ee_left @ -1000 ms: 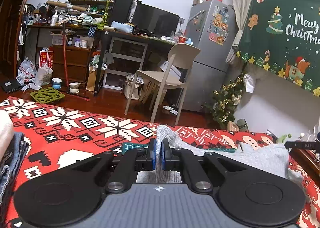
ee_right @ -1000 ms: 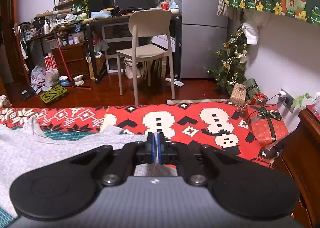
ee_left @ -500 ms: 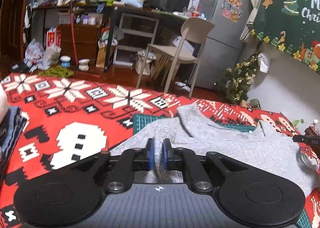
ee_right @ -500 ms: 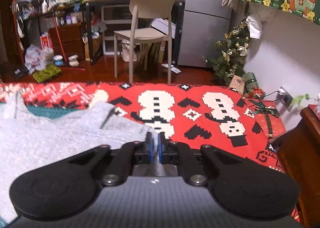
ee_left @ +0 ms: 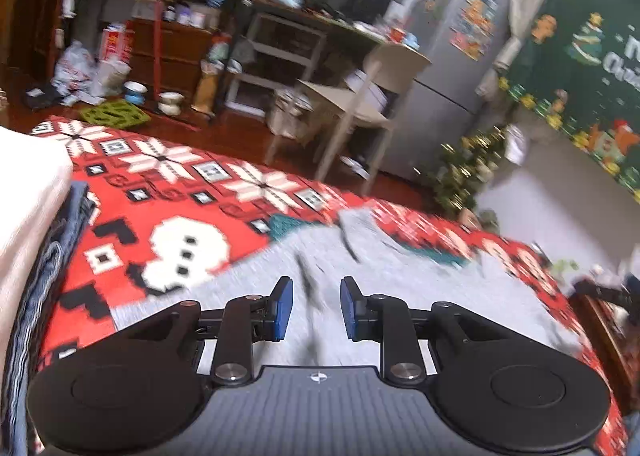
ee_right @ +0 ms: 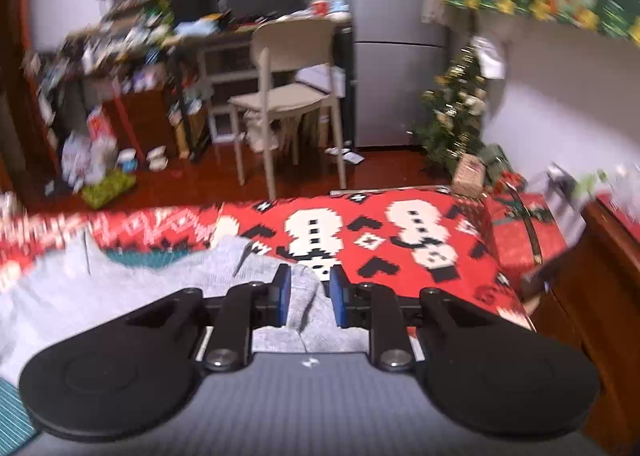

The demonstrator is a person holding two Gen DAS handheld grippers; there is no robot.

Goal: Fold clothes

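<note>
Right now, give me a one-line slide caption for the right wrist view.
Right gripper, jaws just opened, over the grey garment spread on the red snowman blanket.

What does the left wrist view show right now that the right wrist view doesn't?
Only the left wrist view shows the stack of folded clothes at its left edge and the left gripper, jaws parted after just opening. Only the right wrist view shows the wrapped gift box and the right gripper, also just opened, cloth between the pads but not pinched. Both show the grey garment lying on the red patterned blanket.
</note>
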